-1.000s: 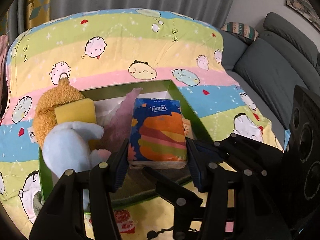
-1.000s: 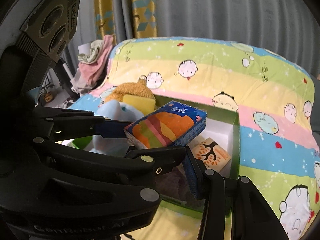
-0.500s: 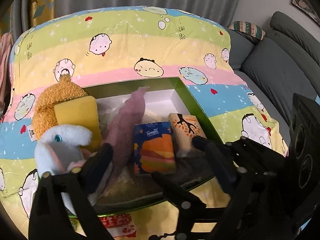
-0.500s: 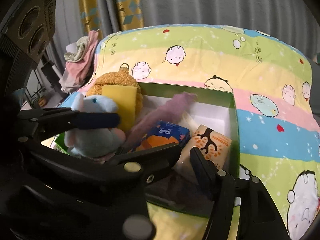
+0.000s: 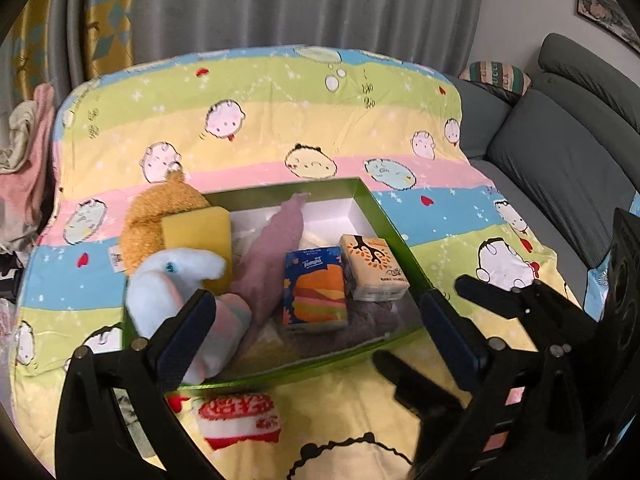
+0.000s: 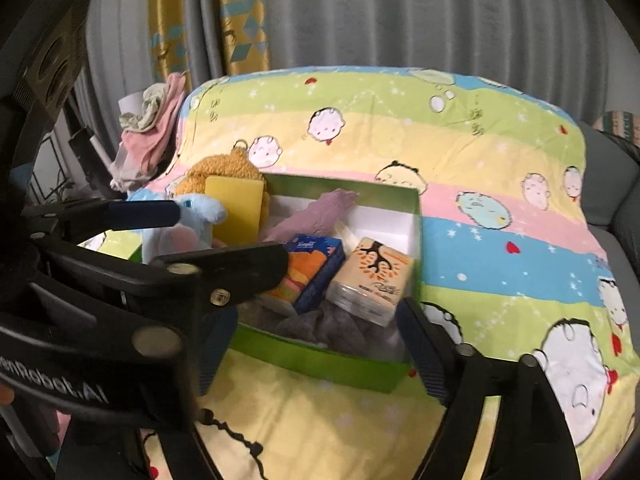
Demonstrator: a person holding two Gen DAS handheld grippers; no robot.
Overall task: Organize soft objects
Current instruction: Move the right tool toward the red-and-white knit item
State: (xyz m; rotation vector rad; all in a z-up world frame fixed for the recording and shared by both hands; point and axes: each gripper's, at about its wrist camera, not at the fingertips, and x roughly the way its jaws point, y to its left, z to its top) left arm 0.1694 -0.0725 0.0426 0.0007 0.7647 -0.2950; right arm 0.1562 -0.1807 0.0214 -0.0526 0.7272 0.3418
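A green box (image 5: 386, 216) lies on the cartoon quilt. Inside it the blue Tempo tissue pack (image 5: 314, 286) stands beside a beige tissue pack (image 5: 374, 266), with a purple cloth (image 5: 280, 248) to their left. A yellow sponge (image 5: 198, 236), an orange plush (image 5: 160, 212) and a pale blue plush (image 5: 172, 284) crowd the box's left end. My left gripper (image 5: 320, 336) hangs open over the near wall, touching nothing. My right gripper (image 6: 320, 344) is opening, with only the near wall (image 6: 320, 360) of the box between its jaws; its left finger is partly hidden behind the left gripper's body (image 6: 120, 320).
A red and white soft item (image 5: 238, 416) lies on the quilt just in front of the box. A grey sofa (image 5: 560, 152) runs along the right. Clothes (image 6: 148, 136) are piled at the far left, and curtains hang behind.
Both grippers let go of the blue tissue pack, which now stands in the box. Both sets of jaws have spread wide and drawn back from the box.
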